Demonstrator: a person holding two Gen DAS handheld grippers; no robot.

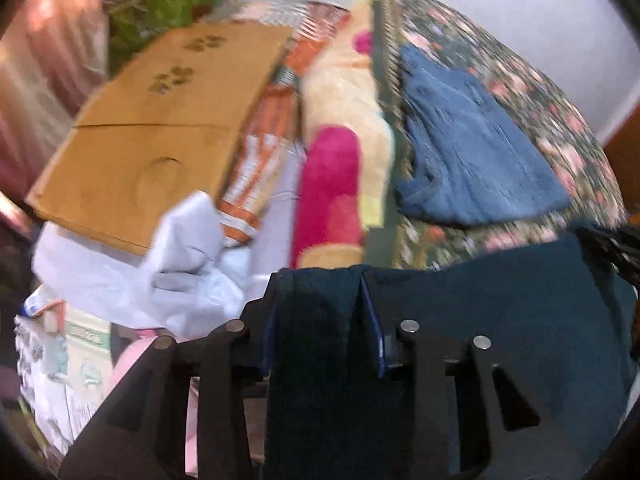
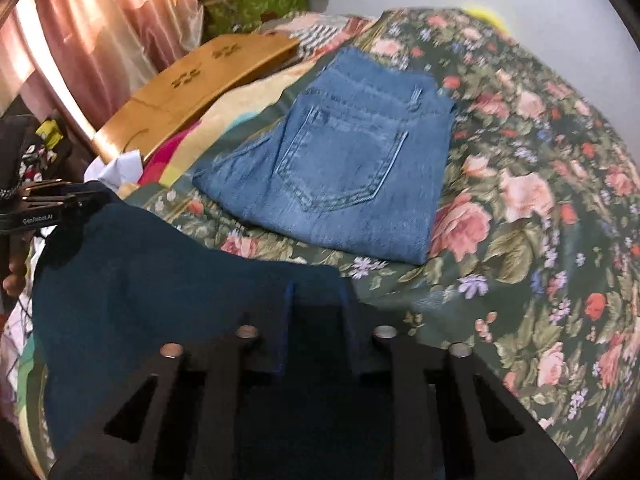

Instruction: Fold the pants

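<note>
Dark navy pants [image 1: 500,312] hang stretched between my two grippers above the bed. My left gripper [image 1: 320,280] is shut on one edge of the pants, with the cloth draped over its fingers. My right gripper [image 2: 316,292] is shut on the other edge of the pants [image 2: 160,280]. The left gripper also shows at the left edge of the right wrist view [image 2: 48,204]. The lower part of the pants is hidden below both cameras.
Folded blue jeans [image 2: 348,160] lie on the floral bedspread [image 2: 540,200]; they also show in the left wrist view [image 1: 472,148]. A flat cardboard box [image 1: 160,120], a pink and cream blanket [image 1: 340,152] and white bags [image 1: 160,272] lie left. Pink curtains [image 2: 100,40] hang behind.
</note>
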